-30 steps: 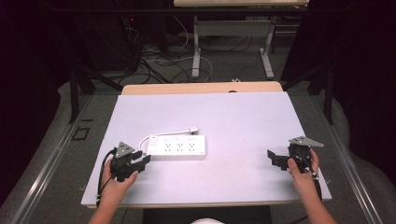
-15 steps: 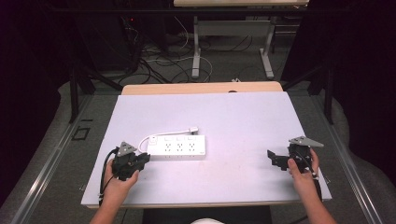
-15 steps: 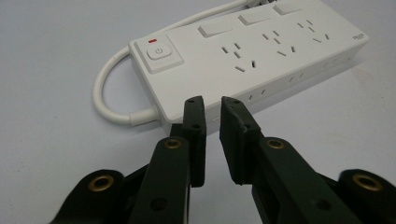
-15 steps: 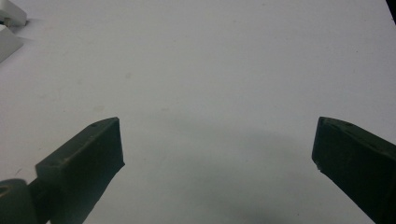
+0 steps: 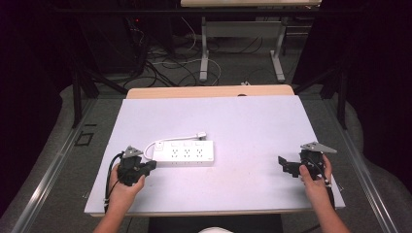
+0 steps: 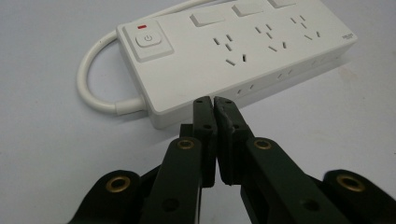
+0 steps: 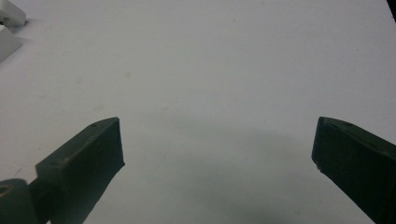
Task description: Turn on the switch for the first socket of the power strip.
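A white power strip [image 5: 183, 154] is seen left of the middle of the frame on the white table [image 5: 252, 126], laid long from left to right. The left gripper [image 5: 148, 166], pressed closed and empty, is held just beside its left end. The right gripper [image 5: 284, 165], spread wide and empty, is kept well apart at lower right.

- My gripper [image 6: 214, 103] has its jaws pressed together, tips just short of the strip's [image 6: 261, 51] near edge.
- Its cord [image 6: 91, 91] loops left on the table [image 6: 42, 154].
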{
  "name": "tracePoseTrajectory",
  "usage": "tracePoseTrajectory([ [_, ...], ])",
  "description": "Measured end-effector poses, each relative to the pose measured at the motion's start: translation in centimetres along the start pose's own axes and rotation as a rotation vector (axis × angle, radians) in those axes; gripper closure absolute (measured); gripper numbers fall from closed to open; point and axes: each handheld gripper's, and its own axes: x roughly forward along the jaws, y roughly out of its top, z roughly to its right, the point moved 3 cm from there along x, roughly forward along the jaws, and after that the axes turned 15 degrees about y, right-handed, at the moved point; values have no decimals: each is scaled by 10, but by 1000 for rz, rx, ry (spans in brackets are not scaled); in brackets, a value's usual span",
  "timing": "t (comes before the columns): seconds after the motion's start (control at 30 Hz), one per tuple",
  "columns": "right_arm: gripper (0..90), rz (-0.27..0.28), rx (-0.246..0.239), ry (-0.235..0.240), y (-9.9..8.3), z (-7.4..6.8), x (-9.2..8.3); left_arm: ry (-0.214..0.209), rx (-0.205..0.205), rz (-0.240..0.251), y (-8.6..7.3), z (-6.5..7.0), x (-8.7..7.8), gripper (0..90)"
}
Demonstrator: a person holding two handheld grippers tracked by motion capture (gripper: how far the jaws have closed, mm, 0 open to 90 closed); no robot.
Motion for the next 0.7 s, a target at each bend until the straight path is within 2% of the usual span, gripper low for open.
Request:
tracePoseTrajectory([
  [0.23,18,-2,3,1,-1,1,0,-12,-51,-43,5,-2,-2,894],
  [0.37,18,-1,6,2,-1,1,1,1,-86,-51,8,-4,-2,894],
  [0.57,19,2,8,0,-1,1,1,-11,-143,-65,13,-8,-1,896],
  [0.7,19,3,9,1,-1,1,1,-14,-164,-70,18,-10,-1,898],
])
